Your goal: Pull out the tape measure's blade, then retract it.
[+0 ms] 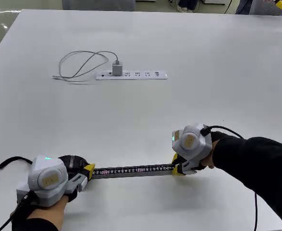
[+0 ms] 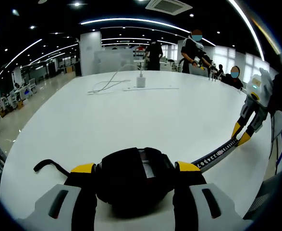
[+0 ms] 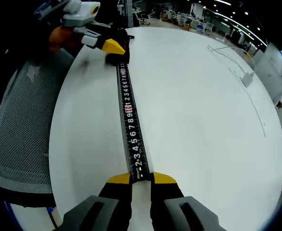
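Black tape measure case [image 2: 133, 178] sits clamped between the left gripper [image 2: 135, 167] jaws, yellow tips pressed to both of its sides, resting on the white table [image 1: 179, 106]. A black wrist strap [image 1: 13, 160] trails from the case on the side away from the blade. The blade [image 3: 131, 130] is pulled out, running flat along the table from the case straight to the right gripper [image 3: 141, 179]. Right jaws are closed on the blade's free end, the low numbers just ahead of the yellow tips. Grippers are well apart, with the blade stretched between them. Far beyond the jaws lies a white power strip [image 1: 131, 75] with a charger [image 1: 117, 67] plugged in and a looped cable [image 1: 78, 65].
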The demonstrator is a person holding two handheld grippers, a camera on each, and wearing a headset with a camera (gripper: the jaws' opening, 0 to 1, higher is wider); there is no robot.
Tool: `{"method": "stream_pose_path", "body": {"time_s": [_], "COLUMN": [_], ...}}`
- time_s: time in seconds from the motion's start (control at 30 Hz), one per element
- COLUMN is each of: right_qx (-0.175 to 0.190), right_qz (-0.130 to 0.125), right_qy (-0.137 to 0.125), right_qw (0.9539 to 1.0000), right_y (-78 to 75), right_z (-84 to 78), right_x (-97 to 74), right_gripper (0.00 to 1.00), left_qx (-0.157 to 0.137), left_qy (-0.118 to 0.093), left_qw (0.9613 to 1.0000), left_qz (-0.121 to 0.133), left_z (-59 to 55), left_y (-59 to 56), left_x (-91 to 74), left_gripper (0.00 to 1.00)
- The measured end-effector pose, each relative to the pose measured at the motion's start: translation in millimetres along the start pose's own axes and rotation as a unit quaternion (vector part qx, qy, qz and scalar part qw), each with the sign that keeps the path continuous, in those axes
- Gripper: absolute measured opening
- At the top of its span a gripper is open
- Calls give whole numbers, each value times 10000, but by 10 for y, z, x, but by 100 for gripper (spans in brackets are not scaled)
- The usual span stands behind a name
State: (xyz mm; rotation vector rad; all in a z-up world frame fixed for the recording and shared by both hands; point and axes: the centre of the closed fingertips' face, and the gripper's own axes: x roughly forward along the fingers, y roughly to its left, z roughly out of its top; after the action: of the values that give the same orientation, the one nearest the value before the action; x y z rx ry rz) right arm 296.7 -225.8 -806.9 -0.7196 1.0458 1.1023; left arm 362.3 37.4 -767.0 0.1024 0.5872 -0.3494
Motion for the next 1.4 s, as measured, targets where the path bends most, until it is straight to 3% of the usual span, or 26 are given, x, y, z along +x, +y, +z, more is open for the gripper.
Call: {"method": "stream_pose_path", "body": {"time_s": [0.43, 0.63, 1.4], "right_qx": [-37, -9, -134], "right_qz": [21, 7, 4], "right_qy": [74, 78, 64], "right_qw": [10000, 10000, 9999], "right_y": [7, 5, 18], "right_z": [42, 53, 118], "right_x": [22, 30, 54], "right_gripper": [10, 10, 10], "left_qx": [-97, -23, -19], "left_qy": [0, -201, -150], "left_qw": [9999, 9998, 9998], "left_qz": [-45, -21, -96], "left_z": [4, 2, 1], "left_y": [7, 9, 2], "left_x": [4, -11, 4], "left_gripper": [62, 61, 61]}}
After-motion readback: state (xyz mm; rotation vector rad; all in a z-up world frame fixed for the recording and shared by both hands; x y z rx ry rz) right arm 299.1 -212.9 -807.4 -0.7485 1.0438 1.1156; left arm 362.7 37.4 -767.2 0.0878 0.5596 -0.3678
